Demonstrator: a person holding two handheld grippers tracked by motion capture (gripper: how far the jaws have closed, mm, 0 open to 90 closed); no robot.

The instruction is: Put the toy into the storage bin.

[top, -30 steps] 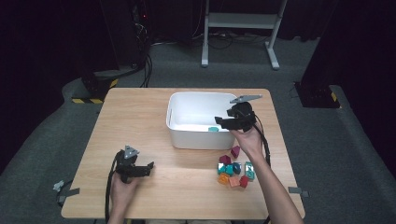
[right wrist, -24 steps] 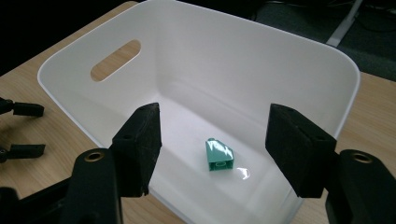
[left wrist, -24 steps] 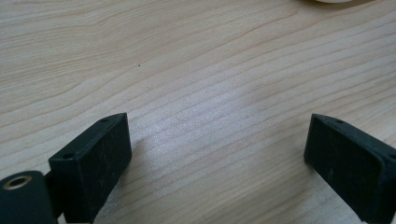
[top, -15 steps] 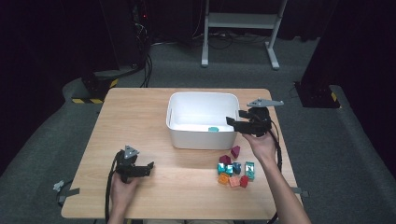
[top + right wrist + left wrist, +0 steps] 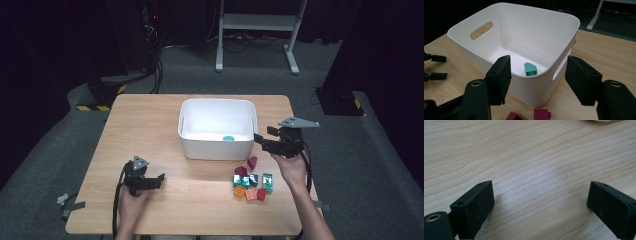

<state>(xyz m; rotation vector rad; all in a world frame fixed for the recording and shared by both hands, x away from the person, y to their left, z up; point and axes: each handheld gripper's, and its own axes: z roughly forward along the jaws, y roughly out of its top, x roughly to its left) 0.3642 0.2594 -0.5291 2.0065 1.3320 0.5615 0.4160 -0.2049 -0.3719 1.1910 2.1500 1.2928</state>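
Observation:
A white bin (image 5: 217, 102) stands mid-table with one teal brick (image 5: 228, 138) on its floor near the right wall; the teal brick (image 5: 530, 69) lies flat in the right gripper view. My right gripper (image 5: 260, 141) hovers just right of the bin, jaws pointing at its wall, open and empty (image 5: 539, 75). A pile of coloured bricks (image 5: 252, 181) lies in front of it, with two dark red bricks (image 5: 252, 161) nearest the bin. My left gripper (image 5: 159, 180) rests at the front left, open over bare wood (image 5: 540, 200).
The wooden table (image 5: 150, 125) has free room left of the bin and along its front edge. Beyond the far edge are grey floor, cables and a white metal stand (image 5: 257, 22). The bin has handle slots (image 5: 481, 30) in its side walls.
My right gripper has moved right, from above the bin's right rim to beside its outer wall. The left gripper has stayed where it was.

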